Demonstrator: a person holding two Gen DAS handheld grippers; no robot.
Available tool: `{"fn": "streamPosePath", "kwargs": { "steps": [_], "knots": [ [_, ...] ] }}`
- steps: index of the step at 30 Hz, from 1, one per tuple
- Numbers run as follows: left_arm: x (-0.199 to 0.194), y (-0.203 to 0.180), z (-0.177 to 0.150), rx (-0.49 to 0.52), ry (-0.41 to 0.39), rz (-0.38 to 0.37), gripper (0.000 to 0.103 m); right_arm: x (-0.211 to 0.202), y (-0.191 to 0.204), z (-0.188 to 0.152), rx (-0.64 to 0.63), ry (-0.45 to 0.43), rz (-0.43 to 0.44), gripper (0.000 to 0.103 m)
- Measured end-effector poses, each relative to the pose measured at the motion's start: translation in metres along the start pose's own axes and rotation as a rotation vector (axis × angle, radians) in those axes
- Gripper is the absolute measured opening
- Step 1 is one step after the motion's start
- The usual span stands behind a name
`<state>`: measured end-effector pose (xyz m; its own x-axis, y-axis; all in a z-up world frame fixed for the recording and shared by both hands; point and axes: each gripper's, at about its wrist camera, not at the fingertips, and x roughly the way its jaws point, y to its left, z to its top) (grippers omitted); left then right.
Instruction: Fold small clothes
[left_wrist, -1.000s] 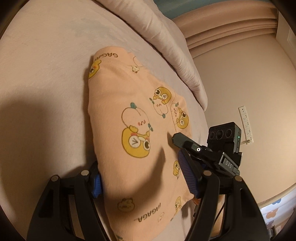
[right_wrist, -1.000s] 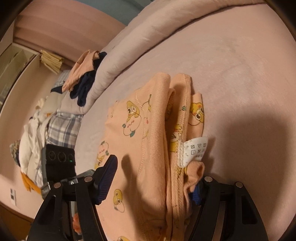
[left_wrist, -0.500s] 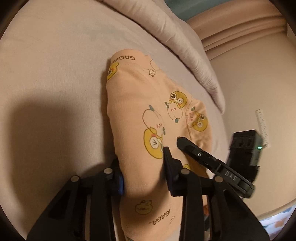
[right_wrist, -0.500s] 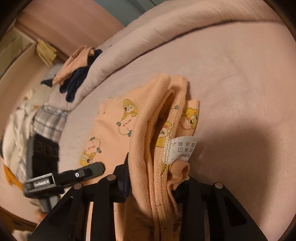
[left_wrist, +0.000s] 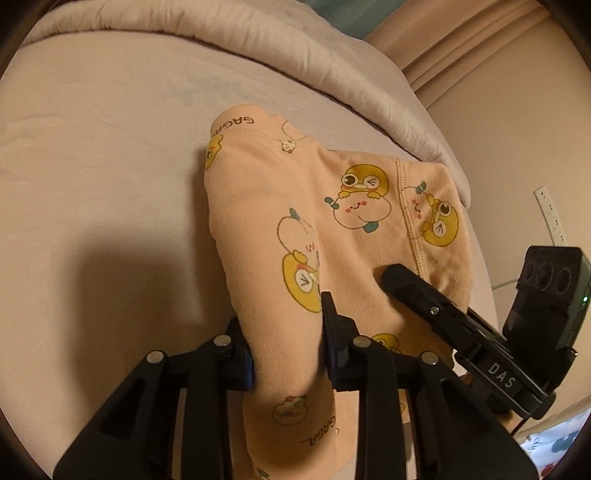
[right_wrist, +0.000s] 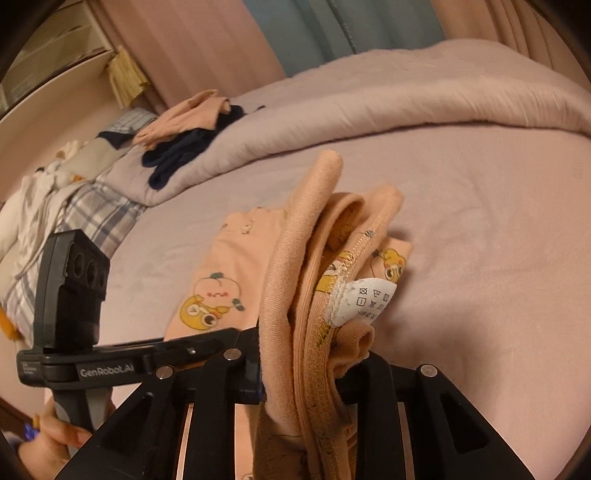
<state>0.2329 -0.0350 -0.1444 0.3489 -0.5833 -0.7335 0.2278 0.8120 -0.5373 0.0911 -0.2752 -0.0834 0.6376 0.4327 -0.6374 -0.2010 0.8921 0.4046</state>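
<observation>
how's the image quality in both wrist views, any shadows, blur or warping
Left wrist view: warm dim light, a heavy shadow on the bed sheet left of the peach garment, print sharp, fisheye bending the duvet edge. Right wrist view: same warm cast, the care label readable, the clothes pile behind softer, dark vignette at the corners.

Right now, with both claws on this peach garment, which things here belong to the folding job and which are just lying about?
Part of the job:
- peach cartoon-print garment, pinched by both claws, their jaws just closed on it
- left claw
- right claw
- its care label

Lying about:
- rolled duvet
- dark navy clothing
- plaid cloth
- power strip
</observation>
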Motion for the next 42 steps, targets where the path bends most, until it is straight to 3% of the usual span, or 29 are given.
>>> {"fn": "streamPosePath", "kwargs": {
  "steps": [19,42],
  "knots": [
    [-0.051,-0.027,-0.036,0.063,-0.061,0.028,0.027,-0.051,0.045,-0.033,-0.052,-0.043,0.038,0.026],
    [-0.122,-0.041,-0.113,0.100,-0.141,0.053,0.027,-0.097,0.099,-0.074,-0.169,-0.088,0.054,0.026]
  ]
}}
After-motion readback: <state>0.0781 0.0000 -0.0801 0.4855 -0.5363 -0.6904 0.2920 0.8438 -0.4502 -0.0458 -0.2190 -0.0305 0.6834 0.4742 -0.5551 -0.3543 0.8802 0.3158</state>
